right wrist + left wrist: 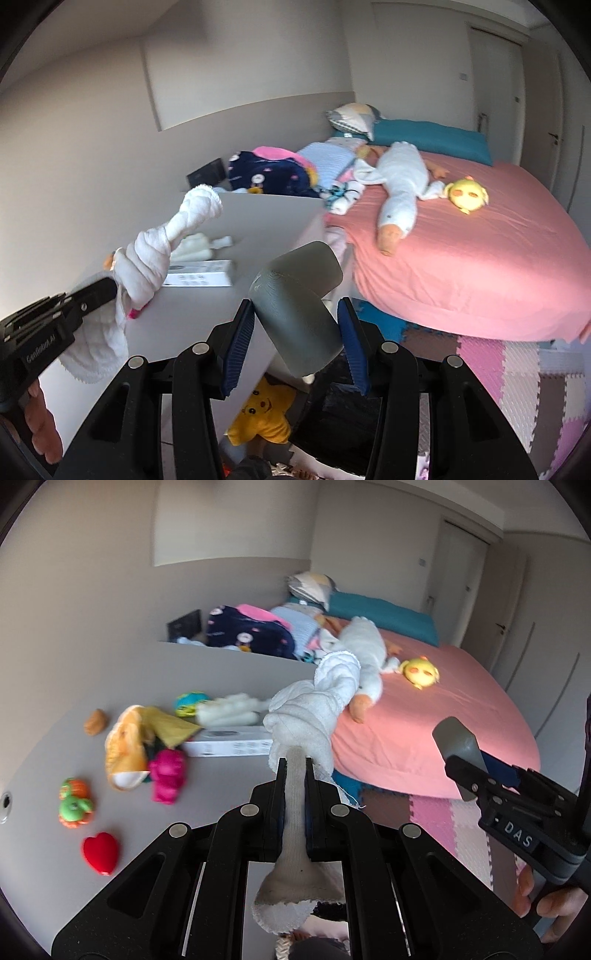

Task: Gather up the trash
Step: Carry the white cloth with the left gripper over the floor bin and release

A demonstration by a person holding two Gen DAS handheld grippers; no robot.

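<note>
My left gripper (295,771) is shut on a twisted white cloth (310,709), held in the air above the grey desk (221,782); the cloth also shows in the right wrist view (155,254), with the left gripper (92,299) at the lower left. My right gripper (295,321) is shut on a grey curved lid-like piece (299,306), tilted between its blue pads (240,339). That piece and the right gripper (465,768) show at the right of the left wrist view. Below the right gripper is a black bag-lined bin (343,417).
Toys lie on the desk: a red heart (100,852), a pink figure (168,775), a white box (229,746). A pink bed (461,266) holds a white goose plush (399,195) and a yellow toy (467,194). A foam floor mat (517,369) lies beside it.
</note>
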